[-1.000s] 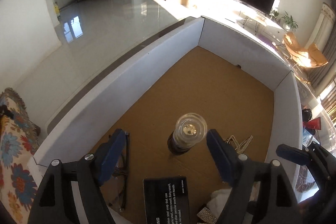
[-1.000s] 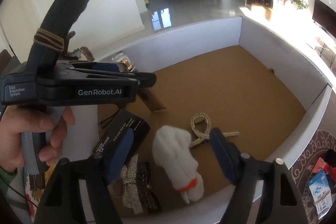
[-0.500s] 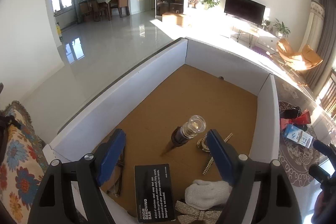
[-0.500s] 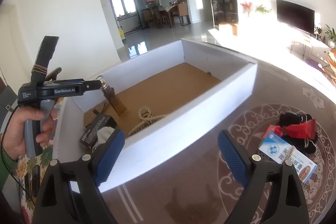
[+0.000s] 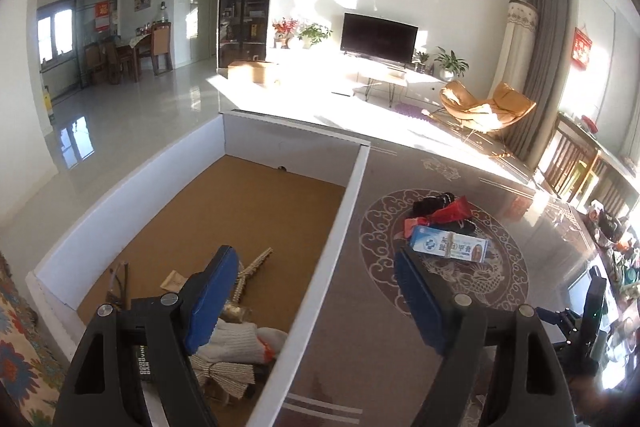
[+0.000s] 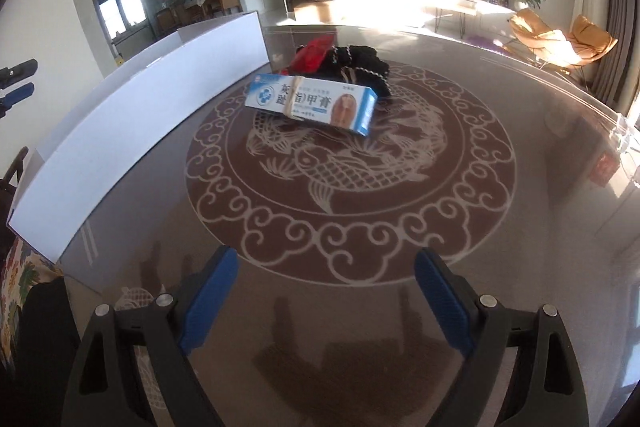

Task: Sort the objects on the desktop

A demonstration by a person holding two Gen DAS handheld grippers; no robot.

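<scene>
A white-walled box (image 5: 344,211) with a brown floor holds a white glove (image 5: 236,341), a rhinestone bow (image 5: 230,375), a rhinestone loop (image 5: 252,267) and glasses (image 5: 120,281). On the glass table lie a blue-white ointment carton (image 6: 312,103) (image 5: 450,245), a red item (image 6: 314,53) and a black cloth (image 6: 360,65). My left gripper (image 5: 316,301) is open and empty, straddling the box's right wall. My right gripper (image 6: 326,301) is open and empty over the table, short of the carton.
The box's white outer wall (image 6: 152,119) runs along the left in the right wrist view. The table (image 6: 344,179) has a round fish pattern under the glass. The right gripper's body shows at the right edge of the left wrist view (image 5: 588,323). A floral cloth (image 5: 20,359) lies left of the box.
The left gripper has swung right from above the perfume bottle to over the box's right wall. The right gripper left the box and now faces the carton on the table.
</scene>
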